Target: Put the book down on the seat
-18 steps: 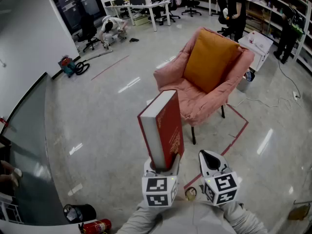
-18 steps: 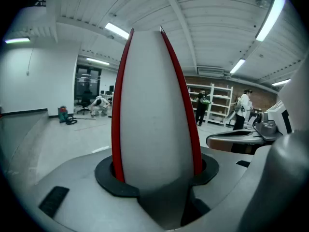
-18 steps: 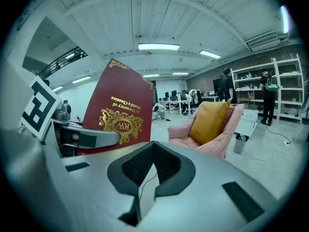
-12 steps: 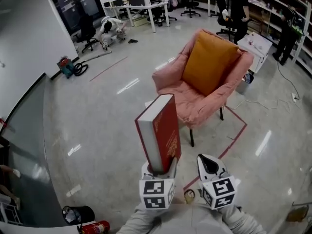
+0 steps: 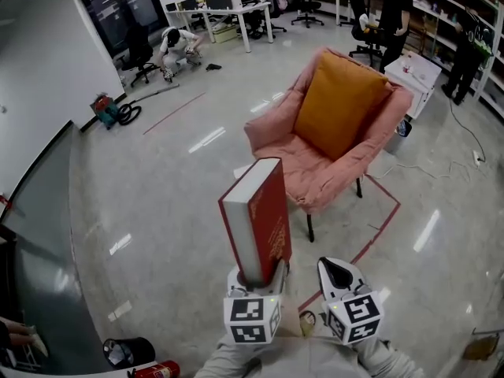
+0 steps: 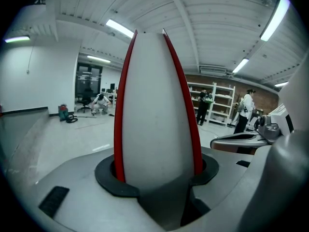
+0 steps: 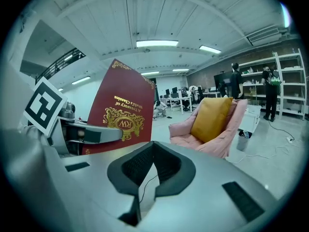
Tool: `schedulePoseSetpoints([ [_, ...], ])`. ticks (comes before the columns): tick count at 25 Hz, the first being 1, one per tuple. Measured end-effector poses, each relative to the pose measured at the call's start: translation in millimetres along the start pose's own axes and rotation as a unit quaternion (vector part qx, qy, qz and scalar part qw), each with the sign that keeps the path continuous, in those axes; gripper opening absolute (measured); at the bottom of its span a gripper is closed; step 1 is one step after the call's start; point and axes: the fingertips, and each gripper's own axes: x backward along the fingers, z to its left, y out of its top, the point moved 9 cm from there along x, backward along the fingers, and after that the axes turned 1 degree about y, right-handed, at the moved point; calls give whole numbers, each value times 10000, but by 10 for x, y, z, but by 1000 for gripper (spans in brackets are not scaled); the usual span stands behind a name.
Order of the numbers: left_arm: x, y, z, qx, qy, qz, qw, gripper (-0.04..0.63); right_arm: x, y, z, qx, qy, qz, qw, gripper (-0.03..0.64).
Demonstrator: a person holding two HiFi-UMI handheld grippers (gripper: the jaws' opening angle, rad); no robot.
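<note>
Left hand-held gripper [image 5: 260, 274] clamps red book [image 5: 256, 215] upright; right hand-held gripper [image 5: 337, 268] seemingly closed, empty.

Pair of hand-held units: left claw [image 5: 260, 276] and right claw [image 5: 337, 268], each had a smooth pale grey moulded shell, black textured pads lining the jaws, and small dark rectangular insets on the housing. Left marker cube [image 5: 252, 319] and right marker cube [image 5: 354, 315] were white, printed with black square patterns. Light grey sleeves [image 5: 228, 362] were worn.
</note>
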Motion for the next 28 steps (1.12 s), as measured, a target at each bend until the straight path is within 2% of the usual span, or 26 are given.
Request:
schedulePoseSetpoints([
  [3, -178, 62, 22, 7, -74, 9, 10000, 255, -103, 42, -93, -10, 71, 6, 10000, 5],
  [11, -845, 297, 186, 61, -344, 164, 9993, 253, -566, 255, -418, -31, -132, 164, 9998, 5],
  [28, -2330, 983, 850, -179, -827, 469, 9953, 251, -2067, 929, -1137, -186, -489, 262, 9983, 5],
])
